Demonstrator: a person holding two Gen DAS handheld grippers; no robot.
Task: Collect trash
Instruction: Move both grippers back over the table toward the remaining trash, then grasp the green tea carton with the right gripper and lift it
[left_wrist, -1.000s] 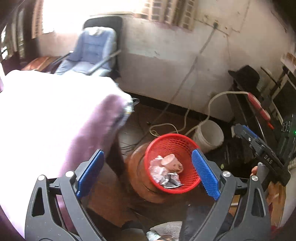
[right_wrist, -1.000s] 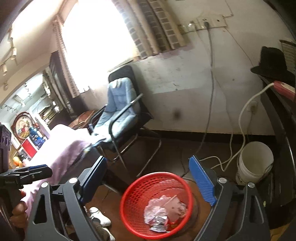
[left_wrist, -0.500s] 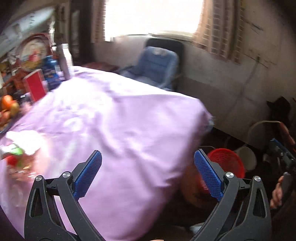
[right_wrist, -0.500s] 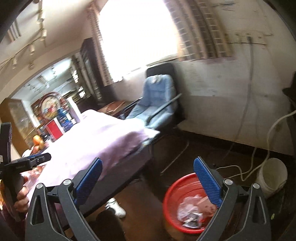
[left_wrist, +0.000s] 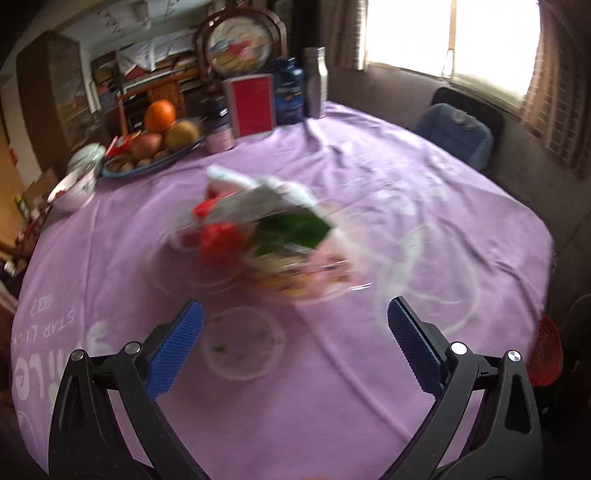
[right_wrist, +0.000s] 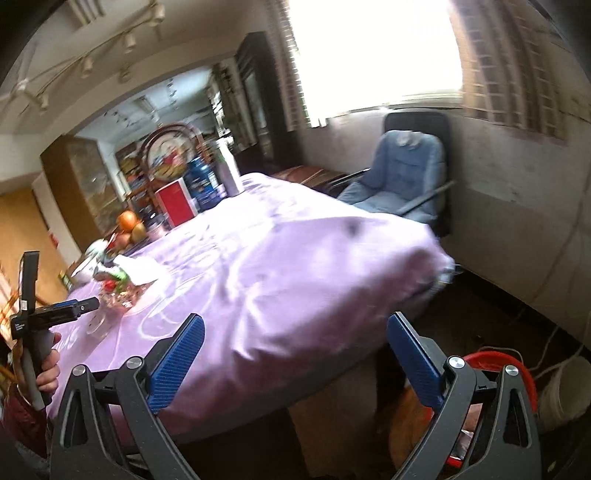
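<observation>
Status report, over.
Left gripper open, empty, above the table. Right gripper open, empty. Wrappers ahead, untouched. Lid nearer.

The left hand-held gripper (left_wrist: 293, 334) has its fingers wide apart over the bench (left_wrist: 424, 177), and nothing sits between them. Just ahead lies a clear plastic lid (left_wrist: 242, 343). Past it a blurry trash pile (left_wrist: 266, 236) blocks the middle. The far edge is crowded by a fruit tray (left_wrist: 147, 155), a red box (left_wrist: 253, 105) and bottles (left_wrist: 316, 83). The cloth on the right side is bare.
</observation>
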